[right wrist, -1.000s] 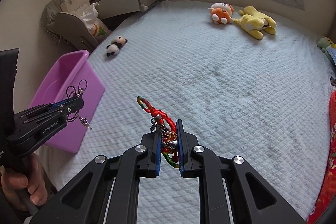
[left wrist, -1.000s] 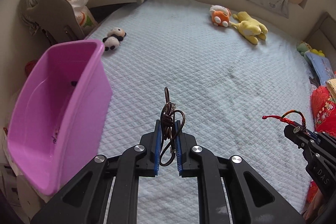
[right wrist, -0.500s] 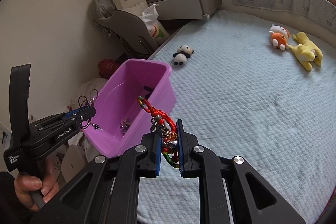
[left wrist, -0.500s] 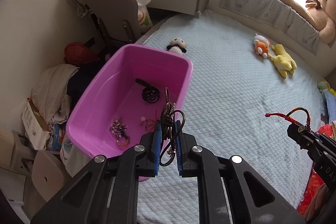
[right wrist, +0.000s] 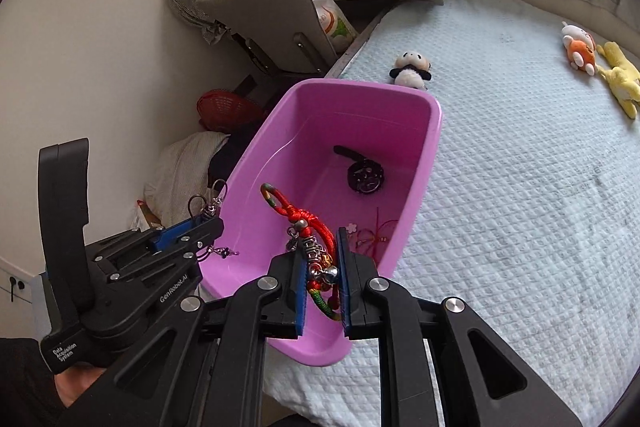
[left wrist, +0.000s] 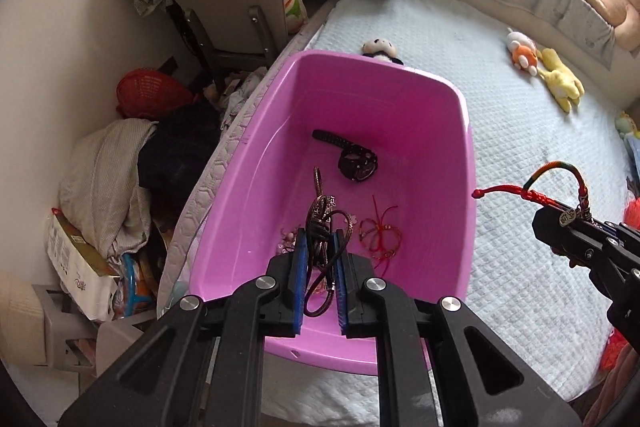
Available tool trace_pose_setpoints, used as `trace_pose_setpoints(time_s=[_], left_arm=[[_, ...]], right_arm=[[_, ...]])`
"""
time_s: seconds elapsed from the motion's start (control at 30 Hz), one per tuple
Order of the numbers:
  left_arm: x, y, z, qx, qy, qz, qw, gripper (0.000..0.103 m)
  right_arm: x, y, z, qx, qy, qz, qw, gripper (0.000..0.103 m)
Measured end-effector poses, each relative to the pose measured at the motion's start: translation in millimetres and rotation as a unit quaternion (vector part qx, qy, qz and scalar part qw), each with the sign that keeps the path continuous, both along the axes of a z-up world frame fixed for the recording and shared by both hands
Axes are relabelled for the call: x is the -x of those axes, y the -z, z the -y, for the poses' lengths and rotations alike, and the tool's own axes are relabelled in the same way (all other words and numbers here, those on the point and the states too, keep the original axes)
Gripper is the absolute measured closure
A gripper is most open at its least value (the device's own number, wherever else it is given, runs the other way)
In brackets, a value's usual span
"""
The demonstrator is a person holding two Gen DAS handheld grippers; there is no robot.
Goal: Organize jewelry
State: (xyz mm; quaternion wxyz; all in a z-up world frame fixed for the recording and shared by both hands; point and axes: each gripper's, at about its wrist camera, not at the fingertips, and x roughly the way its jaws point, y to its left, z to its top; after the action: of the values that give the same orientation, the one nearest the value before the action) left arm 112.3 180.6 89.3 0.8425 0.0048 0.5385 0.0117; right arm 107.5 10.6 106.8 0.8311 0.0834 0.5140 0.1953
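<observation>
Pale-blue quilted bed (left wrist: 460, 75) bears a purple tub (left wrist: 466, 131).

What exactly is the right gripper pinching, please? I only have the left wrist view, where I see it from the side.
Observer: In the right wrist view, the right gripper is shut on a red knotted bracelet, and a small silver bell on it sits between the pads.
Operator: Thank you. Does anything hang from the brown cord in my left gripper that my own view hides?
Observer: Yes. Seen from the side, a small dark charm dangles on a thin chain just below the tips of the left gripper, under the loops of the brown cord.
</observation>
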Motion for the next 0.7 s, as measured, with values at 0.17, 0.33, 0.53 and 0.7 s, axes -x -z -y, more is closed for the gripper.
trace_pose_setpoints(time_s=[0.17,0.33,0.53,0.7], left_arm=[[-11,14,-20,0.011,0.006,-0.022,0.9997,0.090],[-18,19,-33,0.024,0.000,-0.036,0.9991,0.088],[-16,10,-46,0.020,-0.036,-0.016,0.9990,0.017],[-18,2,-47,0.008,-0.040,-0.022,0.9989,0.010]], right_arm=[[-19,16,-34,0.014,-0.002,-0.025,1.000,0.091],[-34,28,-49,0.030,-0.001,-0.053,0.998,0.090],[-39,30,-53,0.053,0.000,-0.060,0.997,0.057],[-35,24,-47,0.057,0.002,-0.057,0.997,0.054]])
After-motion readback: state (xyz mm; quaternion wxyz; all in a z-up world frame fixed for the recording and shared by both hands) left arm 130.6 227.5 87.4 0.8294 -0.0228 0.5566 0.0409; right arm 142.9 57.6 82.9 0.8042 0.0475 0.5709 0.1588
